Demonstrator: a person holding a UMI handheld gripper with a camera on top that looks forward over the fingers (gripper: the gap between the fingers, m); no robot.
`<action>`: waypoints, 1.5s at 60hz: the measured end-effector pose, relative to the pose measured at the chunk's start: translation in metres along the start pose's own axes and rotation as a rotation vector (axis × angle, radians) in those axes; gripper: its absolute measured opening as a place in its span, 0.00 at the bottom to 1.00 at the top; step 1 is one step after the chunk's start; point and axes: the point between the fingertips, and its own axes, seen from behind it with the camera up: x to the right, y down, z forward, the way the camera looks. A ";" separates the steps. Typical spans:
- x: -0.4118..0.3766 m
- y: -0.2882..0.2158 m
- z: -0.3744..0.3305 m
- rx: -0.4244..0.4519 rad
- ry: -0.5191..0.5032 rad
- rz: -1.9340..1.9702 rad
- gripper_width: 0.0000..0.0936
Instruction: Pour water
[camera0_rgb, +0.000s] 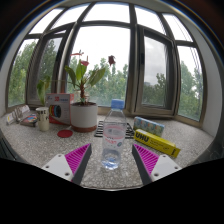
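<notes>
Pour not yet begun

Gripper (111, 160) spread wide, holding nothing; water bottle (113, 138) upright on the stone sill (30, 145) between the fingers, gaps both sides — grasp, lift and pour all left, I judge; no receiving cup identifiable; bottle label unreadable; yellow box (157, 146) print illegible; potted plant (84, 105) beyond.

No text on any object is legible.

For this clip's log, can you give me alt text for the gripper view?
A clear water bottle with a blue cap stands on a stone counter just ahead of the open gripper. Behind it, under a bay window, are a potted plant and a yellow box.
</notes>
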 end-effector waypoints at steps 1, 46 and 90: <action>0.001 0.001 0.009 -0.001 -0.002 -0.004 0.89; 0.004 -0.016 0.096 0.044 0.074 -0.071 0.31; -0.235 -0.337 0.169 0.350 0.636 -1.869 0.31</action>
